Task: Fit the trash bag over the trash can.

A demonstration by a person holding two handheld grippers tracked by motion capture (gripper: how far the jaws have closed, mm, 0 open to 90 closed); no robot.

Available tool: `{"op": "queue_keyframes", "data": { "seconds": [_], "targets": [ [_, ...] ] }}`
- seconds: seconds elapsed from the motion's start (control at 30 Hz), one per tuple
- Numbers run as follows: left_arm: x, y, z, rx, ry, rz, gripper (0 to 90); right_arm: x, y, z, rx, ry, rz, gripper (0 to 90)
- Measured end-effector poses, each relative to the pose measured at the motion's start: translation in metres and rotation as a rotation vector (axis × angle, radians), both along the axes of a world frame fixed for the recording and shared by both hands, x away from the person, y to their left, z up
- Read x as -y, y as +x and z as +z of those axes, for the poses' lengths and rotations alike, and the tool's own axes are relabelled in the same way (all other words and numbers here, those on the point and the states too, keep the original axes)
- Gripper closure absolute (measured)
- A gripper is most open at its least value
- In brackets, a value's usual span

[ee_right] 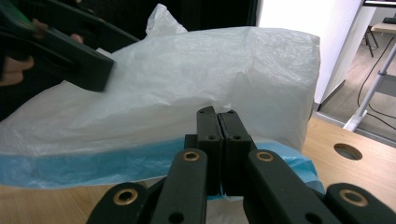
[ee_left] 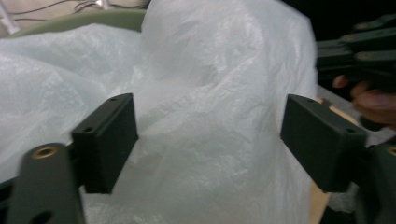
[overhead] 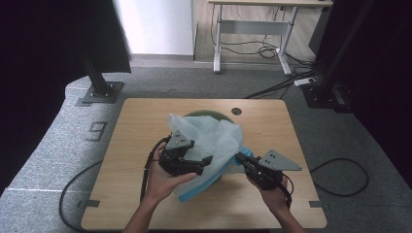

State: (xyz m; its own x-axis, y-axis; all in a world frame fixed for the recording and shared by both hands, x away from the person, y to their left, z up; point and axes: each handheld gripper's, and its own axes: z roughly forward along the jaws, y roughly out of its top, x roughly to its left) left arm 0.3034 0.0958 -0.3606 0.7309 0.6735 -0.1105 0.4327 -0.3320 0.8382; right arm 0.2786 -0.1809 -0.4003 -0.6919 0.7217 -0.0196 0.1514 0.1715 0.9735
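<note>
A thin white plastic bag (overhead: 214, 138) with a blue hem (ee_right: 93, 165) is draped over a green round bin (overhead: 206, 114) at the table's middle. My left gripper (overhead: 204, 165) is at the bag's near left side, open. In the left gripper view its jaws stand wide apart with the bag's film (ee_left: 210, 116) bulging between them, touching neither pad. My right gripper (overhead: 240, 159) is at the bag's right lower corner. In the right gripper view its jaws (ee_right: 218, 126) are pressed together on the blue hem. The bin's inside is hidden by the bag.
The wooden table (overhead: 145, 121) has a round cable hole (overhead: 236, 111) behind the bin. Black frame posts stand at the far left (overhead: 99, 82) and far right (overhead: 330, 82), and cables lie on the grey floor. A white desk (overhead: 252, 29) stands farther back.
</note>
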Motion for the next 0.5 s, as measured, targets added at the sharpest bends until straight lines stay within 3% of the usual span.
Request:
{"op": "queue_keyframes", "data": {
  "seconds": [0.17, 0.37, 0.5],
  "targets": [
    [0.0024, 0.0018, -0.0044, -0.01, -0.001, 0.012, 37.9, 0.0011, -0.0011, -0.0007, -0.003, 0.002, 0.004, 86.5],
    [0.0022, 0.0023, -0.0043, -0.018, -0.01, -0.027, 61.5, 0.003, -0.0017, 0.0, -0.004, 0.007, 0.009, 85.2],
    [0.0016, 0.0054, -0.0034, -0.047, -0.021, -0.057, 74.8, 0.0039, -0.0019, -0.0001, -0.002, 0.012, 0.014, 81.8]
  ]
}}
